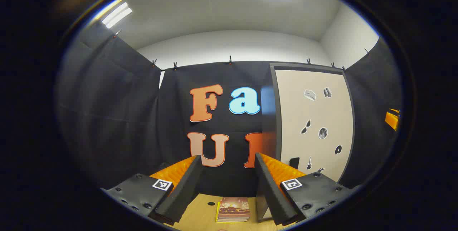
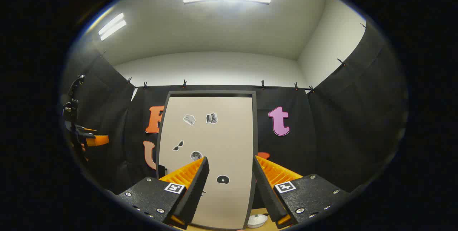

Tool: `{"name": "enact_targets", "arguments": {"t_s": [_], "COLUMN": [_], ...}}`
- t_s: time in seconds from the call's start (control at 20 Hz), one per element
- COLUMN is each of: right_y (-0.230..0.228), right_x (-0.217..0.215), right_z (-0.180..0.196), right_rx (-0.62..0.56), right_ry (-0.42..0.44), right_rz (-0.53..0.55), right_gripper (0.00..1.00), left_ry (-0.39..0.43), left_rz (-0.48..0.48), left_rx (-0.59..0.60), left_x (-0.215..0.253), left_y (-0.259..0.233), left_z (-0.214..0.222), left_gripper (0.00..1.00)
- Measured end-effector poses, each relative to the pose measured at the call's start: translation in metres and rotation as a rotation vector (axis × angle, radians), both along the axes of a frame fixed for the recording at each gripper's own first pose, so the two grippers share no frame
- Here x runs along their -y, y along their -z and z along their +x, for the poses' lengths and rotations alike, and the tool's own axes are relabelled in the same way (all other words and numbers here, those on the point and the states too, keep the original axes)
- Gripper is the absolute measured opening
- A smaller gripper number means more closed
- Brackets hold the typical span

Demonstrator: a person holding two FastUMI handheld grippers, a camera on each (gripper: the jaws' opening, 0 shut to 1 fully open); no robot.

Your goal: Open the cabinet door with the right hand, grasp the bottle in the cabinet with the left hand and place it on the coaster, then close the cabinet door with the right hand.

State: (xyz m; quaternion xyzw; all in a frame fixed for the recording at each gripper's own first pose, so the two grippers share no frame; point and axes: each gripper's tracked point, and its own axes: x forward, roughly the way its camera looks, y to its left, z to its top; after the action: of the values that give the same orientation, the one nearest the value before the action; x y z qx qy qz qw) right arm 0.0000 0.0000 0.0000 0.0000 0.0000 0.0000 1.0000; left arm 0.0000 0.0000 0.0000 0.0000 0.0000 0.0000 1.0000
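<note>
In the left gripper view, the left tool (image 1: 227,184) stands with fingers apart, empty, above the desk (image 1: 200,213); a book stack (image 1: 233,209) lies at 6 o'clock, the closed cabinet door (image 1: 315,123) at 3 o'clock. In the right gripper view, the right tool (image 2: 229,186) gapes, empty, facing the door; a white coaster (image 2: 257,220) sits at 6 o'clock, the left tool at 9 o'clock.

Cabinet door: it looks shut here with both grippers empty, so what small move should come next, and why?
Probably ease the right gripper forward toward the cabinet door to reach its handle edge. The door is closed, so the bottle is hidden, and both grippers, including the left gripper, are open, empty and short of it. The handle itself is hard to make out.
</note>
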Motion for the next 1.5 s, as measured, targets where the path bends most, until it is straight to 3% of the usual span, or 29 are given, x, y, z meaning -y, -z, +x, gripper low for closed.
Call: {"name": "enact_targets", "arguments": {"t_s": [0.2,0.3,0.35,0.4,0.45,0.55,0.75,0.8,0.9,0.95,1.35,1.4,1.45,1.5], "right_y": [0.004,0.005,0.008,0.012,0.015,0.016,0.03,0.037,0.048,0.052,0.1,0.11,0.121,0.133], "right_x": [-0.018,-0.024,-0.025,-0.029,-0.034,-0.046,-0.063,-0.07,-0.081,-0.085,-0.156,-0.164,-0.173,-0.182], "right_z": [0.007,0.011,0.012,0.013,0.013,0.013,0.023,0.025,0.028,0.03,0.052,0.06,0.067,0.074], "right_rx": [0.003,0.018,0.01,-0.003,-0.015,-0.023,-0.045,-0.064,-0.095,-0.105,-0.182,-0.194,-0.214,-0.241], "right_ry": [-0.03,-0.038,-0.034,-0.039,-0.053,-0.083,-0.107,-0.118,-0.135,-0.14,-0.243,-0.255,-0.267,-0.277], "right_rz": [0.002,-0.005,-0.006,-0.004,0.001,0.012,0.045,0.054,0.058,0.059,0.085,0.086,0.09,0.096], "right_gripper": [0.77,0.83,0.87,0.87,0.88,0.88,0.88,0.88,0.88,0.88,0.88,0.88,0.88,0.88], "left_ry": [-0.03,-0.014,-0.003,0.004,0.005,-0.016,-0.026,-0.021,-0.014,-0.011,-0.038,-0.054,-0.07,-0.08], "left_rz": [0.005,0.02,0.02,0.02,0.023,0.028,0.021,0.025,0.038,0.04,0.043,0.049,0.053,0.059], "left_rx": [0.019,0.004,-0.002,-0.005,-0.002,0.027,0.055,0.055,0.051,0.049,0.054,0.047,0.036,0.026], "left_x": [-0.004,0.007,0.01,0.012,0.012,0.007,0.014,0.015,0.014,0.013,-0.016,-0.024,-0.031,-0.037], "left_y": [0.0,0.007,0.009,0.008,0.005,-0.002,-0.001,0.0,0.001,0.0,0.007,0.011,0.015,0.02], "left_z": [-0.001,-0.001,-0.002,-0.002,-0.003,-0.009,-0.015,-0.017,-0.022,-0.023,-0.035,-0.033,-0.033,-0.032], "left_gripper": [0.95,0.91,1.0,0.95,0.99,0.91,0.91,1.0,0.91,0.95,0.95,0.99,0.91,1.0]}}
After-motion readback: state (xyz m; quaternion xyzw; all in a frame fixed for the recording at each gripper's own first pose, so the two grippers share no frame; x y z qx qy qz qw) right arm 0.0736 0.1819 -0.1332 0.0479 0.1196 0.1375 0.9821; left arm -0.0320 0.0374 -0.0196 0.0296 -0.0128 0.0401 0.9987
